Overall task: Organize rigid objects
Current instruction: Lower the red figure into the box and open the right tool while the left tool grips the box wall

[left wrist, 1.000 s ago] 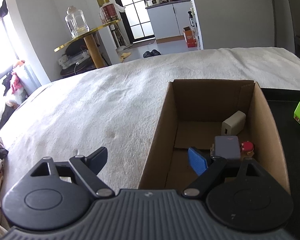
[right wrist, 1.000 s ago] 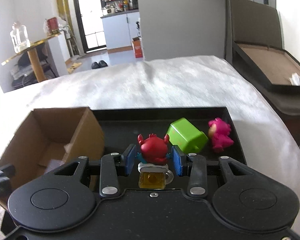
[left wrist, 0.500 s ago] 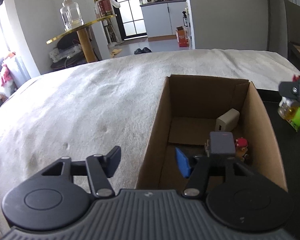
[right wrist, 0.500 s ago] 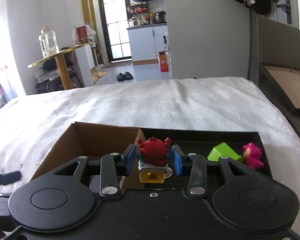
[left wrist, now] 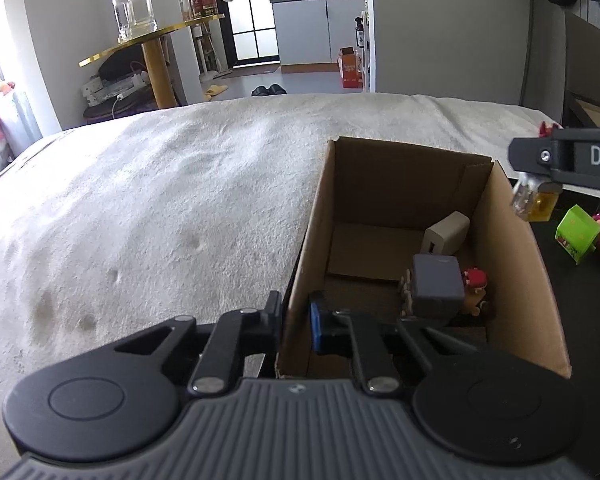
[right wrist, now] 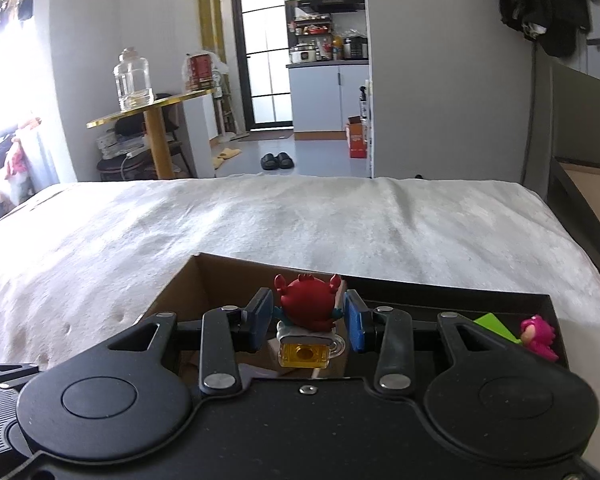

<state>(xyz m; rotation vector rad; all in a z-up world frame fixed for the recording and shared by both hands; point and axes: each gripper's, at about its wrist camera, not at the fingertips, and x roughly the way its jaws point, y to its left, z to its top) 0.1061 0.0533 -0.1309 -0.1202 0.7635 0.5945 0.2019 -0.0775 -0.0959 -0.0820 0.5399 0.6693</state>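
My left gripper [left wrist: 296,326] straddles the left wall of the open cardboard box [left wrist: 516,280]. Its jaws are closing on the wall, one finger outside and the blue pad inside, pressing the cardboard. Inside the box lie a white charger [left wrist: 446,234], a grey adapter [left wrist: 436,286] and a small red figure [left wrist: 476,280]. My right gripper [right wrist: 307,320] is shut on a red crab figure [right wrist: 306,302] with a yellow mug base. It is held in the air over the box's [right wrist: 220,276] right edge. In the left wrist view, the mug [left wrist: 534,200] hangs beside the box.
A black tray [right wrist: 440,292] lies right of the box and holds a green block [right wrist: 496,326] and a pink figure [right wrist: 538,338]. Both rest on a white bedspread [left wrist: 160,208]. A gold side table with a glass jar [right wrist: 134,80] stands beyond the bed.
The left jaws went from wide open to closed on the box's left wall. The right gripper rose off the tray with the crab and moved left to the box.
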